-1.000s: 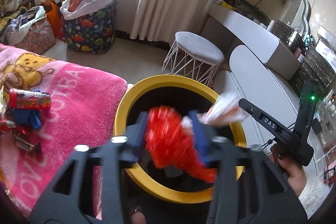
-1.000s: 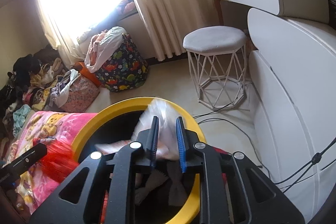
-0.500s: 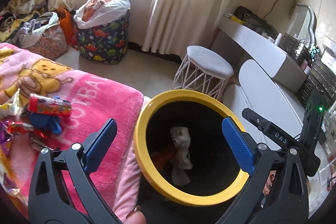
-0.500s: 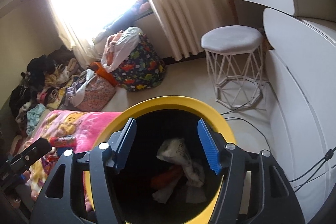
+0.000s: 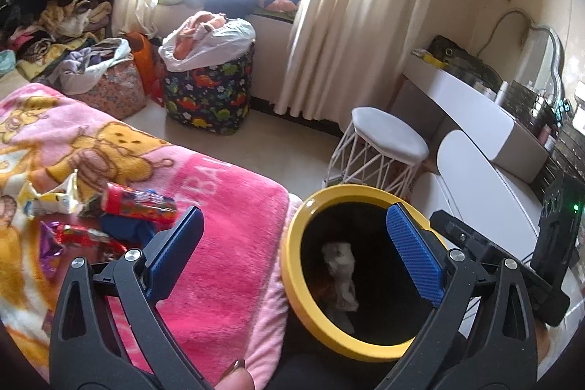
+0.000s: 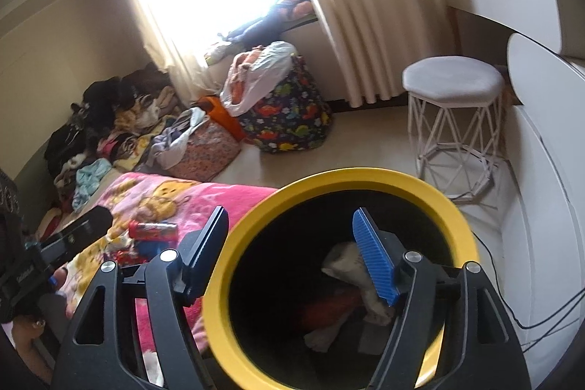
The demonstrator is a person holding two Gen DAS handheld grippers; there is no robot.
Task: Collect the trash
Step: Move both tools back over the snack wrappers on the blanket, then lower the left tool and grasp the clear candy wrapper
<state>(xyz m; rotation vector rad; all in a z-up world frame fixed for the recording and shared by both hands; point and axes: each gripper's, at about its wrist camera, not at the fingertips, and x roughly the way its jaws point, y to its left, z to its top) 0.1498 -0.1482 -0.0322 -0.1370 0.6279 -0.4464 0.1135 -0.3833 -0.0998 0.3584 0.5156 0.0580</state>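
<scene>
A black bin with a yellow rim [image 5: 292,280] [image 6: 329,176] stands against the pink blanket [image 5: 226,243]. Inside it lie crumpled white paper [image 5: 340,265] [image 6: 343,258] and a red wrapper [image 6: 329,309]. My left gripper [image 5: 292,233] hangs wide open over the blanket's edge and the bin's left rim, with nothing between its fingers. My right gripper [image 6: 290,225] is above the bin's mouth, its jaws still opening and empty. More trash lies on the blanket: a red tube wrapper [image 5: 139,201] [image 6: 153,229], a yellow-white wrapper [image 5: 51,200] and a shiny red one [image 5: 87,236].
A dinosaur-print hamper [image 5: 208,94] and a floral bag [image 5: 117,90] stand on the floor by the curtain. A white wire stool [image 5: 387,137] and a white dressing table [image 5: 475,105] are to the right. Clothes are piled at far left [image 6: 109,119]. Cables [image 6: 530,317] run beside the bin.
Both grippers opened: the left let go of the red wrapper, the right of the white paper, and both pieces now lie in the bin. Both grippers rose and drew back.
</scene>
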